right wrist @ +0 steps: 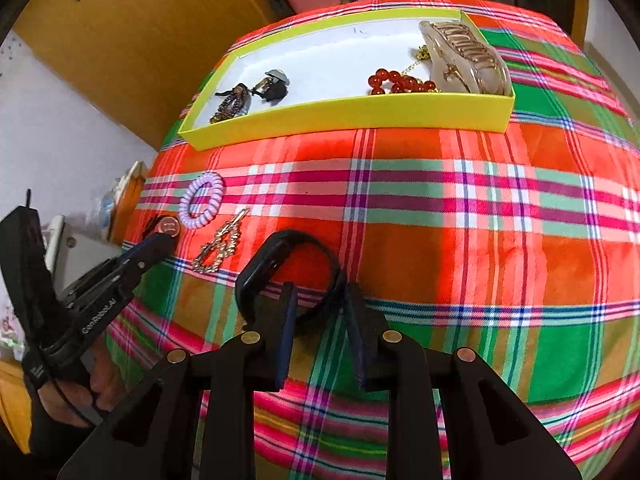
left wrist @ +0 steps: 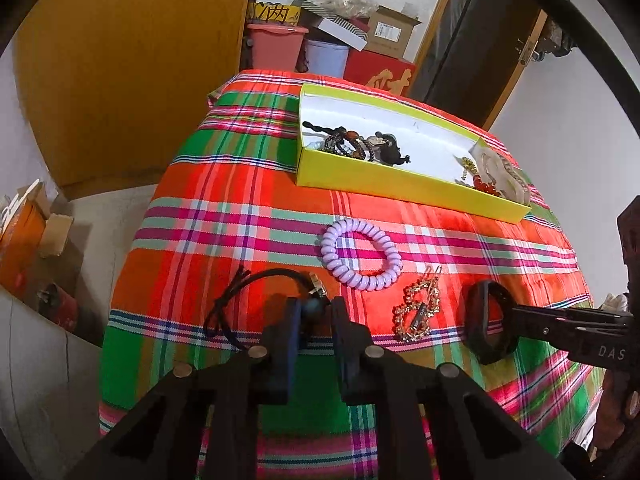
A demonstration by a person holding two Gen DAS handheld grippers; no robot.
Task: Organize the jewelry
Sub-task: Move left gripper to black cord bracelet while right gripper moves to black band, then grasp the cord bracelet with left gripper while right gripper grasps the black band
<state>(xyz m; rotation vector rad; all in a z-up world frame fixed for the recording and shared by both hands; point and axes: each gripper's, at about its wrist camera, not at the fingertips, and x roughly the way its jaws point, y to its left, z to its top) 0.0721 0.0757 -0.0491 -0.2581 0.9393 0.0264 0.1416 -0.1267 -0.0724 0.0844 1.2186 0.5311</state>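
Left wrist view: the left claw point(left wrist: 316, 312) pinches a limp black hair tie point(left wrist: 256, 280) at its charm, near the surface's front edge. The right claw point(right wrist: 320, 300) straddles a stiff, light black wristband point(right wrist: 280, 256), not yet clenched; its thin strap looks the best hold.

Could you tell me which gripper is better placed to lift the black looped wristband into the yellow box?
Right: the black looped wristband lies between the open jaws of the right gripper, whereas the left gripper straddles the black cord hair tie.

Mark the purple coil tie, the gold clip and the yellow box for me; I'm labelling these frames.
coil tie point(left wrist: 361, 254), left wrist view, on its coiled ring, left side.
gold clip point(left wrist: 417, 309), left wrist view, on its beaded middle.
yellow box point(right wrist: 352, 115), right wrist view, on its near wall.
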